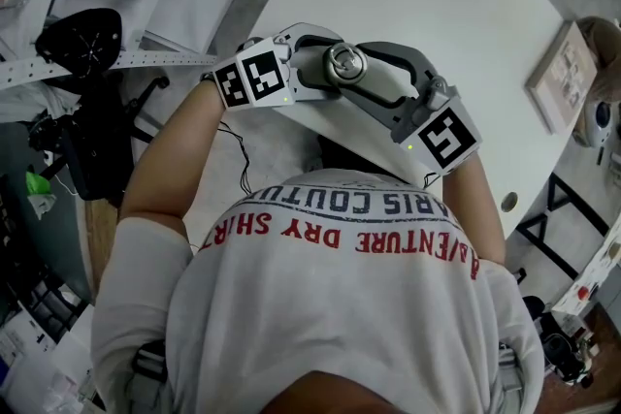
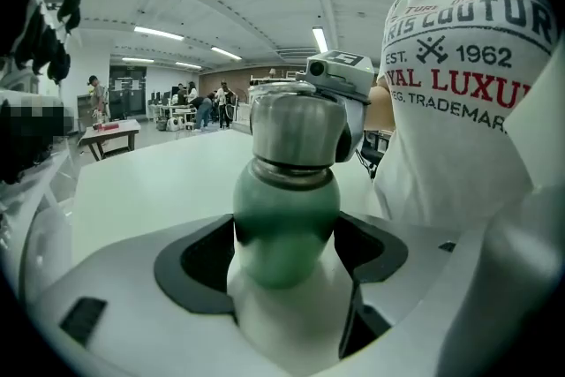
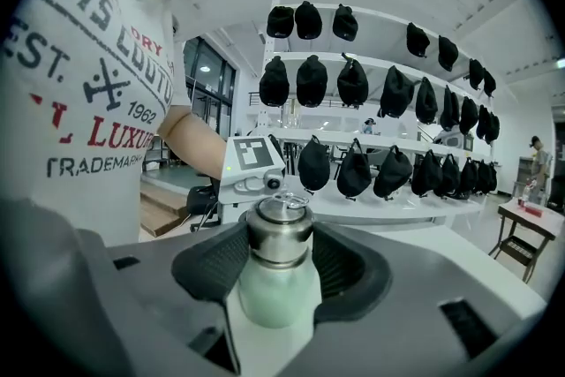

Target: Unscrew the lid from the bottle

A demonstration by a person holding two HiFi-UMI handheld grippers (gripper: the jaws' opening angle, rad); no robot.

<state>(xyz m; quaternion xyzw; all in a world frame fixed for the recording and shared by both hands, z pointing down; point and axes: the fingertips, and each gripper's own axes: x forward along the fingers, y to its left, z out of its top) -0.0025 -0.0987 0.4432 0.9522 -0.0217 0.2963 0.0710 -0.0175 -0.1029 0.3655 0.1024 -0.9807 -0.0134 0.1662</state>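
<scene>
Pale green bottle point(image 2: 287, 207) wearing a silver lid point(image 2: 296, 128), left gripper point(image 2: 286, 243) showing white, right gripper point(image 3: 278, 256) showing grey, marker cubes point(image 1: 254, 76) displaying black-and-white squares, white shirt point(image 1: 340, 305) carrying red and navy lettering.

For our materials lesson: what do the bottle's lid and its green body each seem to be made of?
The lid is probably brushed stainless steel: it is silvery grey, with soft highlights running round it. The bottle body is likely metal under a matt pale green coating, given its even colour and dull sheen, though plastic cannot be ruled out.
</scene>
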